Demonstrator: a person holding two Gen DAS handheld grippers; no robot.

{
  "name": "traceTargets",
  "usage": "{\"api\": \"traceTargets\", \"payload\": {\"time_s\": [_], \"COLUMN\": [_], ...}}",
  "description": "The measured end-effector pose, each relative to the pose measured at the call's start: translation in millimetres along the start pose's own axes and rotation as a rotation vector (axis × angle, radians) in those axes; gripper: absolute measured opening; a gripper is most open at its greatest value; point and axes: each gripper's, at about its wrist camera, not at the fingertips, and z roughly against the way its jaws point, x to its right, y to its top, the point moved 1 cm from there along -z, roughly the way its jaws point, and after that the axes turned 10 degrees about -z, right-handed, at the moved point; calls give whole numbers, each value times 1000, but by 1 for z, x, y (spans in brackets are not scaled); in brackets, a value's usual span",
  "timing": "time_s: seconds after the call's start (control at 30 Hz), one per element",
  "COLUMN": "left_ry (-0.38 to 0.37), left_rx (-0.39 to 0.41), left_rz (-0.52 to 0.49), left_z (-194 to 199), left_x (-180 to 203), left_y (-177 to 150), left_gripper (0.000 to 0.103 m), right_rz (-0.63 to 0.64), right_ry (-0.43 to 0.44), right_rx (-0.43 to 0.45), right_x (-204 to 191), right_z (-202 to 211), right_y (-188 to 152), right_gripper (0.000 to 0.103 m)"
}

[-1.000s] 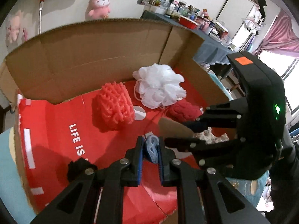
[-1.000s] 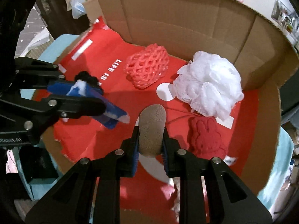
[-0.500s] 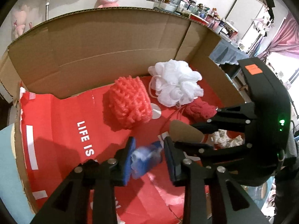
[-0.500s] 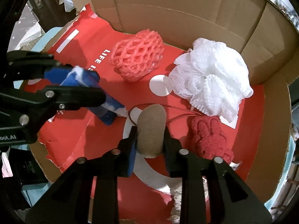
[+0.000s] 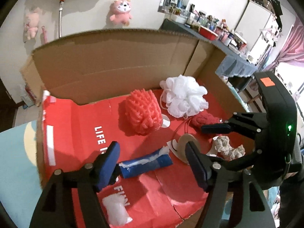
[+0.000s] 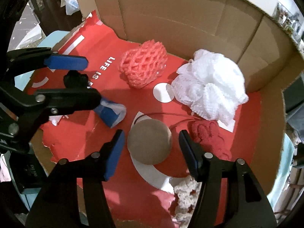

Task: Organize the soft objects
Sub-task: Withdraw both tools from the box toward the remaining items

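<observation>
Both grippers hang over a cardboard box lined with red paper. My left gripper is open; a blue roll with a white strip lies on the floor between its fingers, also in the right wrist view. My right gripper is open; a tan round pad lies on the floor between its fingers. A coral foam net, a white mesh pouf, a red knitted piece and a cream lace piece lie in the box.
The box walls rise at the back and right. A black fuzzy item and a clear plastic scrap lie near the front left. A light blue surface lies left of the box. A cluttered shelf stands behind.
Both grippers have opened. The blue roll has left the left gripper and the tan pad the right gripper; both now lie on the red box floor.
</observation>
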Motion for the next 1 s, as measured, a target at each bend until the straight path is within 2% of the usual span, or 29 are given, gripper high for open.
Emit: {"api": "traceTargets", "payload": {"time_s": [0.3, 0.37, 0.5, 0.63, 1.0], "left_ry": [29, 42, 97, 188, 319], "left_rx": [161, 201, 278, 365, 543], "left_rz": [26, 31, 25, -21, -20], "left_z": [68, 86, 122, 155, 215], "left_x": [21, 27, 43, 67, 120], "left_y": [-12, -17, -30, -49, -119], "left_gripper": [94, 96, 102, 103, 103], "right_rz": [-62, -77, -104, -126, -131], "right_ry": [-4, -11, -15, -37, -117], "right_rx": [91, 127, 206, 300, 573], "right_x": [7, 7, 7, -2, -40], "right_z": [54, 73, 112, 152, 242], "right_y": [-19, -23, -38, -57, -147], "right_gripper": [66, 71, 74, 78, 91]}}
